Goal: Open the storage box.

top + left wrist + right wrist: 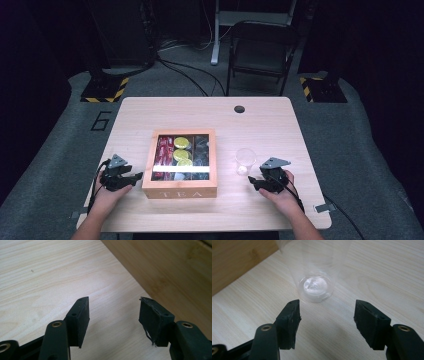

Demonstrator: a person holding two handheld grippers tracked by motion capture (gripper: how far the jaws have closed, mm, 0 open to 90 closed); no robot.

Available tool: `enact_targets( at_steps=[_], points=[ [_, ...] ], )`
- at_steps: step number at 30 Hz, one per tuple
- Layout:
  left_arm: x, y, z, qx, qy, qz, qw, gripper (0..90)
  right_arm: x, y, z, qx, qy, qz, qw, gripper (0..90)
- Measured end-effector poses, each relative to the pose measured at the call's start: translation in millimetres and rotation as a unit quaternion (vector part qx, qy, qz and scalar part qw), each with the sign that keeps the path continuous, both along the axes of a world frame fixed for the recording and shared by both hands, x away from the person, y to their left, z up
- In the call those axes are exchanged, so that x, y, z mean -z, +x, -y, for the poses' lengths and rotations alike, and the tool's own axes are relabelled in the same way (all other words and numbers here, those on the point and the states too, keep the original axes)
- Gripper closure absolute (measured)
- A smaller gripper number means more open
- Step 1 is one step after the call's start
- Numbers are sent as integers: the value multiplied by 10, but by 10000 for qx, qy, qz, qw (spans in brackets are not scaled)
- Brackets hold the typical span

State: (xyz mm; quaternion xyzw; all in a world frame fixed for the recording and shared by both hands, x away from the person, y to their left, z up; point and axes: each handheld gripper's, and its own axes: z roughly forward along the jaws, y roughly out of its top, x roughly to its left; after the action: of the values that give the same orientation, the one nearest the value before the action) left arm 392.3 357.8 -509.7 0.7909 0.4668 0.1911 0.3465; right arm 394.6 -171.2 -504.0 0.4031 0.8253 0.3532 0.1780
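Both grippers [137,176] [252,181] gape empty; clear cup [315,275] stands upright (mouth up) beside tea box [180,189].

Both my forearms come in from the near edge, one per side, hands resting low. My left hand [107,192] is wrapped around the left gripper [136,176], which lies about level with its tips pointing inward to the right. My right hand [282,192] holds the right gripper [251,181] the same way, mirrored, tips pointing left. Jaws on both stand apart with nothing between the pads [83,320], a clear gap in each gripper view. Cables trail back along my wrists, and each gripper carries its grey three-cornered plate on top.
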Motion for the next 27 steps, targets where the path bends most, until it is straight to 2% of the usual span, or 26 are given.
enact_targets(
  at_steps=[1, 3, 4, 9, 13, 21, 23, 24, 27],
  points=[
    [-2, -6, 4, -33, -24, 62, 10000, 423, -13, 0, 15, 10, 63, -32, 10000, 383],
    [-35, -19, -1, -25, -59, 28, 10000, 439, -26, 3, 29, 38, 125, -113, 9999, 408],
    [-38, -24, 8, -87, -68, 119, 9999, 439, -31, 4, 34, 40, 109, -90, 9999, 419],
    [-82, -45, -12, -108, 15, 143, 9998, 443, -85, -10, 42, -57, 50, -35, 10000, 455],
    [-117, -71, -19, -199, 26, 274, 9994, 451, -117, -22, 49, -65, 60, -18, 10000, 479],
    [-176, -112, -26, -313, -56, 265, 9991, 487, -149, -25, 70, -113, 47, -23, 9999, 504],
    [-203, -122, -43, -295, -253, 251, 9989, 501, -180, -29, 74, -151, 83, -12, 9999, 504],
    [-210, -126, -47, -322, -304, 243, 9987, 505, -183, -31, 73, -141, 76, 50, 9999, 505],
    [-238, -145, -55, -336, -413, 257, 9983, 519, -203, -45, 66, -148, 49, 30, 9999, 524]
  ],
)
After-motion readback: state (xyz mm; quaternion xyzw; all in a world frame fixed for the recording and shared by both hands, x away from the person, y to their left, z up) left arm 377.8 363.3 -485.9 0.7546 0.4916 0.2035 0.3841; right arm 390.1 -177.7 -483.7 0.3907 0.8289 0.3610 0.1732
